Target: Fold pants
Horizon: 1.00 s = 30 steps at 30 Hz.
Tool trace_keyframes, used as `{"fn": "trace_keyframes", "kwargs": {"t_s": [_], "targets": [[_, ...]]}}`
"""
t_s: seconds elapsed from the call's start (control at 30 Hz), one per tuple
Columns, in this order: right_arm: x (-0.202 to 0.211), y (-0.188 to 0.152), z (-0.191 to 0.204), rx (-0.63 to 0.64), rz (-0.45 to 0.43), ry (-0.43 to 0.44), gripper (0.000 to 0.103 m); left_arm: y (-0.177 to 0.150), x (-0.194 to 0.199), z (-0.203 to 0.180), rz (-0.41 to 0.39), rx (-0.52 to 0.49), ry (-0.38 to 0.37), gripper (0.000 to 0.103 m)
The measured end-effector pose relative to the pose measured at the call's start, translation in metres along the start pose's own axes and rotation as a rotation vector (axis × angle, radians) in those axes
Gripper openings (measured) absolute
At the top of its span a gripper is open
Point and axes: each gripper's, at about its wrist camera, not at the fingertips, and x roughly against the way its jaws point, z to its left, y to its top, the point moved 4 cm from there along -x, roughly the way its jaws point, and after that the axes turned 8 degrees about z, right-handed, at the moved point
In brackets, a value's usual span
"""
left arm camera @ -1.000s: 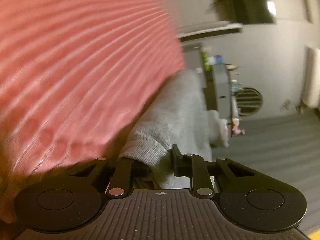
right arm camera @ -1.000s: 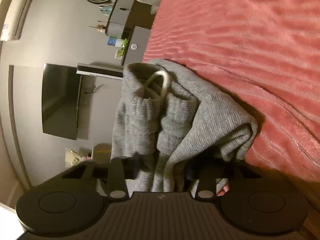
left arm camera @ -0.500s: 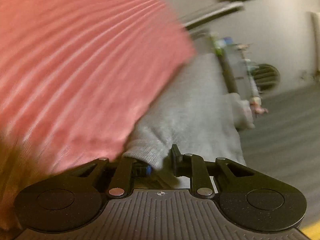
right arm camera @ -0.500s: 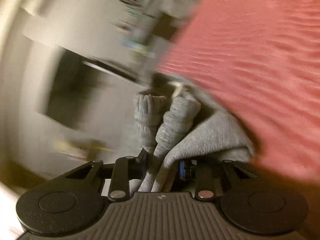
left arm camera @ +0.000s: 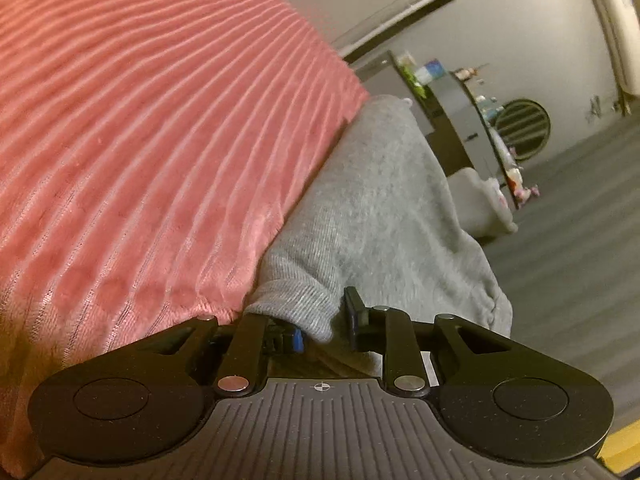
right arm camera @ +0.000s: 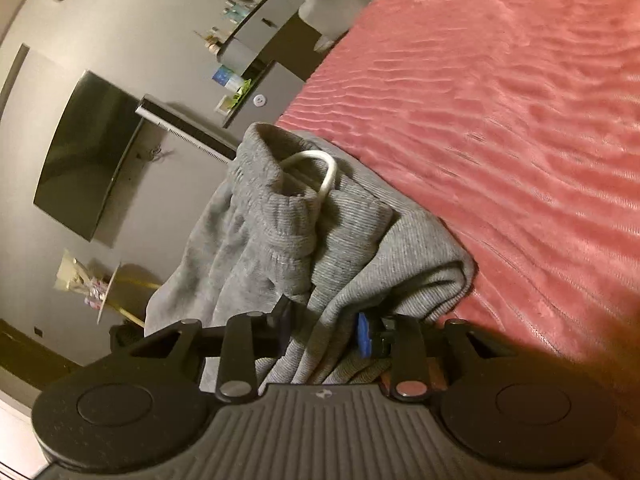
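- Rolled since a second ago — both views tilt differently.
- Left gripper (left arm camera: 322, 322) clamped on grey pants (left arm camera: 384, 208), jaws just eased slightly.
- Right gripper (right arm camera: 322, 326) pinching bunched waistband (right arm camera: 280, 216) — likely to lift off red bedspread (right arm camera: 500, 120).

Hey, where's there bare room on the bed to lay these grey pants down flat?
The ribbed pink bedspread lies bare across its whole visible spread, from the pants' edge away to the far side. The crowded strip is the bed's edge, where the grey pants bunch up, pinched by the left gripper and right gripper.
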Motion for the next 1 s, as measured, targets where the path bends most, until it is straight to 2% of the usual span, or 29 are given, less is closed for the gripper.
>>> {"fn": "trace_keyframes", "kwargs": {"t_s": [0.17,0.23,0.3,0.37,0.4,0.47,0.5,0.57,0.6,0.63,0.7,0.77,0.83,0.87,0.93,1.0], "targets": [[0.017,-0.001,-0.017,-0.072,0.022,0.068,0.033,0.0,0.003,0.017,0.054,0.132,-0.076,0.027],[0.026,-0.005,-0.021,-0.105,0.026,0.074,0.033,0.002,0.003,0.022,0.07,0.153,-0.079,0.027],[0.035,-0.005,-0.014,-0.042,0.006,0.003,0.035,0.005,0.004,0.017,0.098,0.154,-0.048,0.029],[0.055,-0.004,-0.008,0.063,-0.06,-0.165,0.036,0.012,0.008,0.01,0.116,0.155,-0.009,0.03],[0.064,-0.005,-0.009,0.062,-0.07,-0.169,0.036,0.011,0.016,0.009,0.124,0.165,0.018,0.042],[0.079,-0.002,-0.017,0.0,-0.065,-0.108,0.037,0.012,0.034,0.006,0.129,0.182,0.102,0.063],[0.083,0.0,-0.018,-0.004,-0.058,-0.091,0.037,0.012,0.046,0.003,0.099,0.165,0.151,0.064],[0.084,0.002,-0.004,0.08,-0.055,-0.072,0.039,0.017,0.069,-0.013,0.01,0.023,0.222,0.067],[0.082,0.002,0.009,0.154,-0.051,-0.06,0.039,0.021,0.078,-0.025,-0.055,-0.041,0.244,0.074],[0.077,0.0,0.023,0.228,-0.049,-0.049,0.039,0.027,0.083,-0.038,-0.106,-0.085,0.243,0.078],[0.06,-0.003,0.055,0.38,-0.042,-0.043,0.039,0.041,0.076,-0.065,-0.145,-0.18,0.192,0.083],[0.037,-0.002,0.083,0.496,-0.038,-0.065,0.039,0.054,0.054,-0.089,-0.139,-0.293,0.191,0.084],[0.008,0.008,0.108,0.612,-0.031,-0.104,0.039,0.066,0.014,-0.11,-0.094,-0.436,0.277,0.082],[-0.008,0.013,0.118,0.666,-0.022,-0.127,0.039,0.071,-0.004,-0.116,-0.079,-0.473,0.306,0.082],[-0.038,0.022,0.131,0.739,0.028,-0.145,0.039,0.082,-0.043,-0.123,-0.016,-0.503,0.301,0.079],[-0.071,0.027,0.132,0.816,0.119,-0.242,0.036,0.091,-0.074,-0.125,0.037,-0.526,0.317,0.078]]}}
